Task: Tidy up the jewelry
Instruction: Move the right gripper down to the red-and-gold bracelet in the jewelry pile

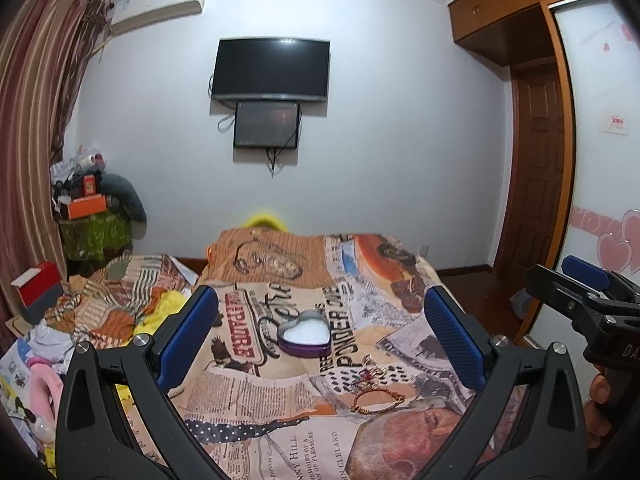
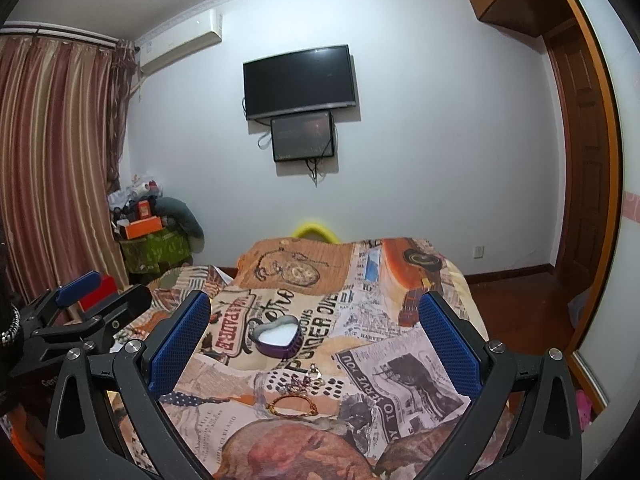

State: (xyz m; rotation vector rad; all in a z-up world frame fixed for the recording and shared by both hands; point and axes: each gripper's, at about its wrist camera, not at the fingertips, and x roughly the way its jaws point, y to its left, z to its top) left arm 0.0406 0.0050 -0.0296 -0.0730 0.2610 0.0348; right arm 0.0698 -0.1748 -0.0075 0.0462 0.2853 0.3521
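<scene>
Left wrist view: left tool [image 1: 320,320] spread wide, empty, over the bed [image 1: 280,420]. Right tool [image 2: 314,320] likewise released. Between the fingers, a gold bracelet [image 1: 378,400] lies near the heart-shaped box [image 1: 305,334].

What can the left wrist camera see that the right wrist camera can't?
Only the left view shows the wardrobe door with pink hearts, the messy pile with pink cloth at the bed's left edge, and the right claw from the side.

Only the right view shows the full wooden door and the left claw from the side.

Both show the heart tin, the bracelet lying in front of it on the bedspread, the TV, the curtain, and open, empty claws.
</scene>
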